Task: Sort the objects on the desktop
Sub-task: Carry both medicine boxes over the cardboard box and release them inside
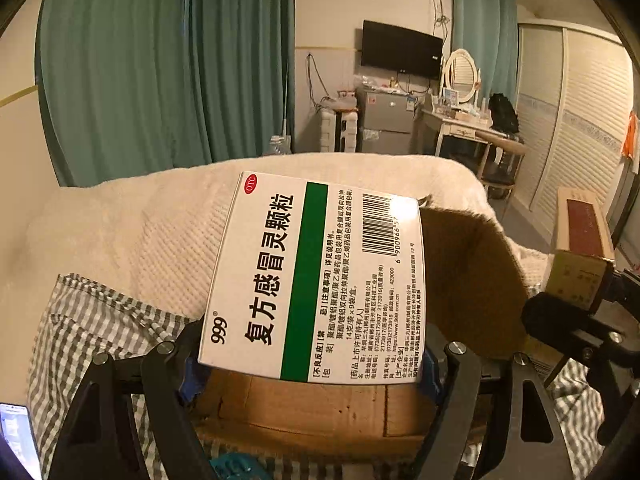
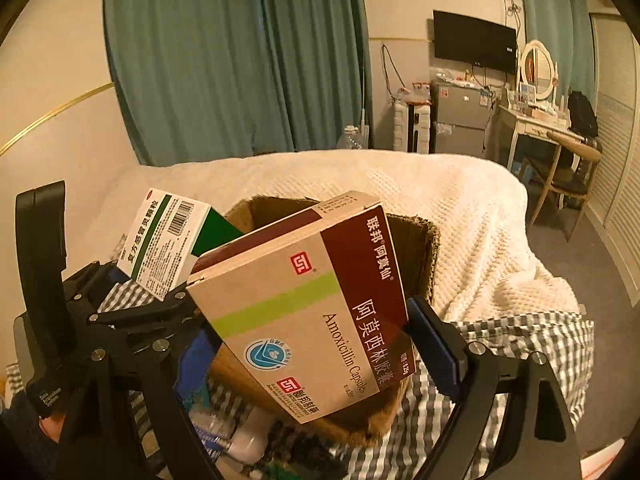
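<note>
My left gripper [image 1: 312, 380] is shut on a white and green 999 medicine box [image 1: 316, 280], held above an open cardboard box [image 1: 320, 404]. My right gripper [image 2: 312, 344] is shut on a beige and maroon amoxicillin box [image 2: 304, 312], held over the same cardboard box [image 2: 416, 240]. In the right wrist view the 999 box [image 2: 164, 236] and the left gripper show at the left. In the left wrist view the amoxicillin box [image 1: 580, 240] and the right gripper show at the right edge.
The cardboard box sits on a grey checked cloth [image 1: 96, 320] in front of a cream blanket [image 2: 460, 208]. A phone screen [image 1: 16, 436] glows at the lower left. Small items [image 2: 236, 436] lie below the right gripper. Curtains, a fridge and a dresser stand behind.
</note>
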Demonstrator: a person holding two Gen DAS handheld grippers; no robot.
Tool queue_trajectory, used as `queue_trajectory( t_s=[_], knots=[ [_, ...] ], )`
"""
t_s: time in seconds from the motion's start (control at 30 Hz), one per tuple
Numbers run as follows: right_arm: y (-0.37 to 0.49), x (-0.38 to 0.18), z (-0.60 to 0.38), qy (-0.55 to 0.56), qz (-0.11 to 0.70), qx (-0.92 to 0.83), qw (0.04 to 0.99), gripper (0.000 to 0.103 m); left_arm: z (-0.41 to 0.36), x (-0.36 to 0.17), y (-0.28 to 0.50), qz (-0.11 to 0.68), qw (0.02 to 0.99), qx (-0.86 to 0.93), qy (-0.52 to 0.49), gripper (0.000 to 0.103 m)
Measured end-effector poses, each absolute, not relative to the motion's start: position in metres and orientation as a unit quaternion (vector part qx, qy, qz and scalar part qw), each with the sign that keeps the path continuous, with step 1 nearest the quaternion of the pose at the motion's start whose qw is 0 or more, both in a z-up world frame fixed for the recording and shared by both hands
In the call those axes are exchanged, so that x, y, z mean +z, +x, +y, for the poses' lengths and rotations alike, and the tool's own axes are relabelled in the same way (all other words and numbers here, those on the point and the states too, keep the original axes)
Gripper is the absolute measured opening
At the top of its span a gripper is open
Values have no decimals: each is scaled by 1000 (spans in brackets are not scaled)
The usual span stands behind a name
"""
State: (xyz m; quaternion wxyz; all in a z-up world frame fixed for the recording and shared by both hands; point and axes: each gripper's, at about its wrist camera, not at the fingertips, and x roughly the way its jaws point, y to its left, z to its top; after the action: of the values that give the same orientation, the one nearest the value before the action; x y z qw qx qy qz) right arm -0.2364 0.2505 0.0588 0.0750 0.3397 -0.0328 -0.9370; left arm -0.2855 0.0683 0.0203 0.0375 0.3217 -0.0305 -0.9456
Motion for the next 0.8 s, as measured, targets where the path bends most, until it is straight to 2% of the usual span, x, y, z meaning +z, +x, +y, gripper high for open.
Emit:
queue_trajectory(
  t_s=[0.2,0.3,0.37,0.43,0.53,0.8],
  knots=[
    [-260,33,258,353,-38,-932,72,87,64,-8,-301,-30,35,-940,339,81],
    [-261,27,261,349,-46,-933,77,88,62,-18,-306,-24,34,-936,349,85],
    [-259,27,262,341,-47,-936,74,89,62,-20,-308,-25,40,-934,353,99],
    [-255,30,260,329,-40,-941,67,89,63,-19,-305,-29,51,-936,346,103],
    [-245,42,262,307,-37,-949,58,94,68,-13,-298,-34,47,-938,342,103],
    [-215,70,265,287,-40,-955,62,94,79,21,-264,-35,49,-943,326,103]
  ],
)
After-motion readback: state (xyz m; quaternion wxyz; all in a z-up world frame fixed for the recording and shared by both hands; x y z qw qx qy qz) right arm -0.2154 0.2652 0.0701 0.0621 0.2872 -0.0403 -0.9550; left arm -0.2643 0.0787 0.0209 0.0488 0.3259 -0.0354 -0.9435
